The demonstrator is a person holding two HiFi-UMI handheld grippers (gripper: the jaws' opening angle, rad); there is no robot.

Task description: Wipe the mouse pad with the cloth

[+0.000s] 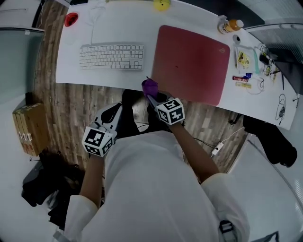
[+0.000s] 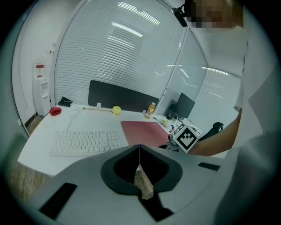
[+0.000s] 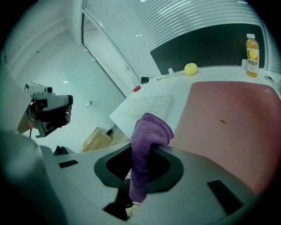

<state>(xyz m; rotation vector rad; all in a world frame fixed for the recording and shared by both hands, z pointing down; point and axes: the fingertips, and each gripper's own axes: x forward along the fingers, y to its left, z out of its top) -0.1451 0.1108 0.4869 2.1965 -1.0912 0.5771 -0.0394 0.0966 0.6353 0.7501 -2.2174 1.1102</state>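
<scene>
A red mouse pad [image 1: 190,64] lies flat on the white desk [image 1: 99,78], right of a white keyboard [image 1: 112,56]. My right gripper [image 1: 150,94] hovers at the desk's front edge, just off the pad's near left corner, shut on a purple cloth [image 1: 150,86]. In the right gripper view the cloth [image 3: 148,134] bunches up out of the closed jaws, with the mouse pad [image 3: 228,116] spreading ahead and to the right. My left gripper [image 1: 116,111] hangs lower, in front of the desk and below the keyboard, shut with nothing in it [image 2: 139,149].
A red item [image 1: 71,19], a yellow ball [image 1: 161,4] and an orange bottle [image 1: 228,25] line the desk's far side. Small clutter and cables [image 1: 251,71] sit right of the pad. A cardboard box [image 1: 29,127] and black chair parts [image 1: 272,139] stand on the floor.
</scene>
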